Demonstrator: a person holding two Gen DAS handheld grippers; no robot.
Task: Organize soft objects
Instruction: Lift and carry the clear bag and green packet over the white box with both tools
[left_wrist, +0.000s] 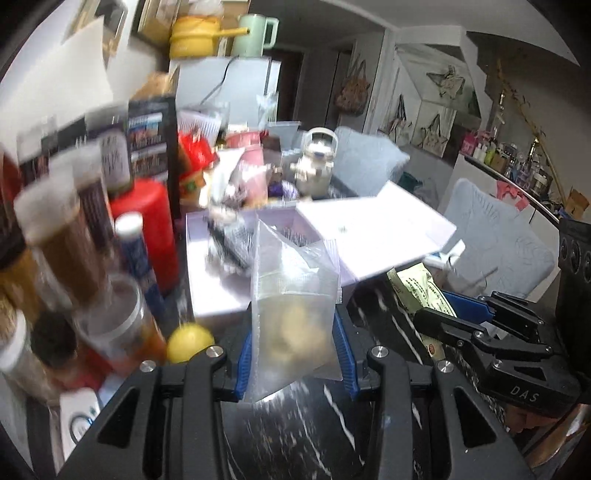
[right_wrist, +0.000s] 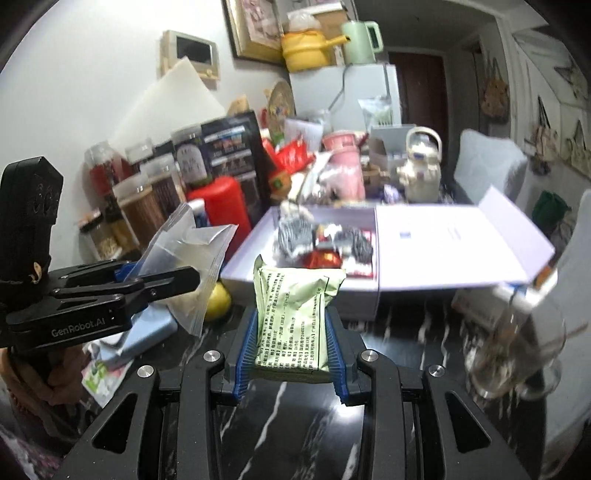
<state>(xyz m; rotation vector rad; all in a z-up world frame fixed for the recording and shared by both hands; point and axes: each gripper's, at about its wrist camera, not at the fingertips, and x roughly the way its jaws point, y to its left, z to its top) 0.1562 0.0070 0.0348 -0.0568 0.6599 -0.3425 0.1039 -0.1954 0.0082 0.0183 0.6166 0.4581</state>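
My left gripper (left_wrist: 295, 336) is shut on a clear plastic bag (left_wrist: 295, 306) with pale contents, held upright above the black marble table (left_wrist: 295, 435). The bag also shows in the right wrist view (right_wrist: 188, 258). My right gripper (right_wrist: 291, 332) is shut on a pale green packet (right_wrist: 295, 314) with printed text; the packet also shows in the left wrist view (left_wrist: 421, 288). Ahead of both stands an open lilac box (right_wrist: 332, 280) holding several wrapped packets (right_wrist: 325, 243), its lid (right_wrist: 454, 243) folded open to the right.
Jars (left_wrist: 62, 243), a red canister (left_wrist: 155, 229) and bottles crowd the left. A yellow lemon (left_wrist: 190, 341) lies by the box. A cream kettle (right_wrist: 421, 170) and pink items stand behind it. A glass vessel (right_wrist: 517, 347) stands at the right. A blue chair (left_wrist: 498, 236) is beyond the table.
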